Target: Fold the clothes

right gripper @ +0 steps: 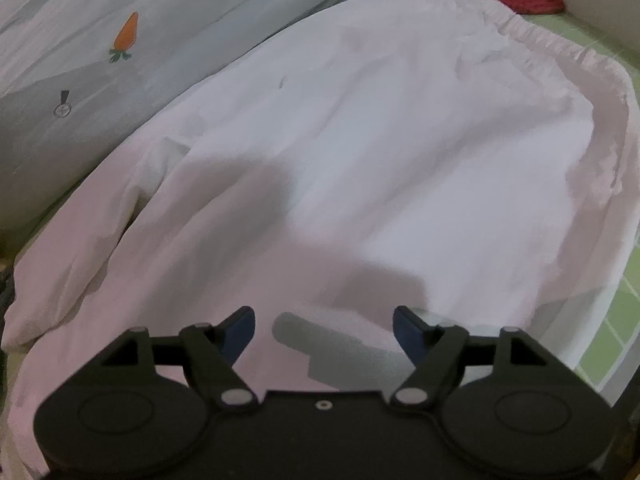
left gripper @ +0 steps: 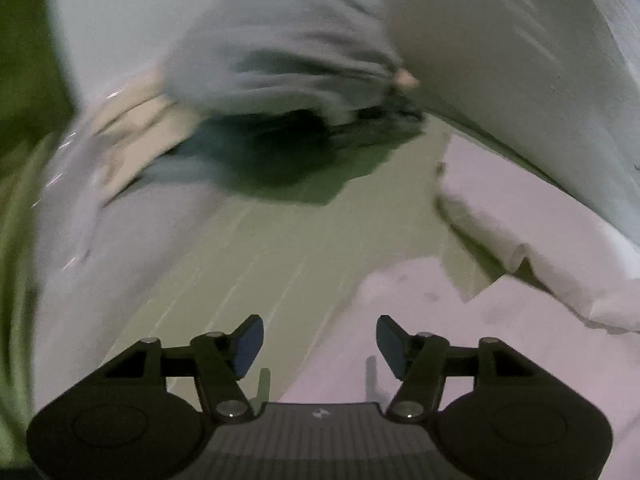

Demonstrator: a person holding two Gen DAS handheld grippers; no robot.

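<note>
Pale pink garment (right gripper: 360,160), green checked sheet (right gripper: 608,344), white bedding (right gripper: 80,20) with an orange carrot print (right gripper: 127,32).

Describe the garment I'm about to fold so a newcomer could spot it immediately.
Start at the green checked bed surface, beside the pale bedding with a carrot print. The pale pink garment lies spread flat there, ahead of the open right gripper. Its gathered elastic hem sets it apart.
</note>
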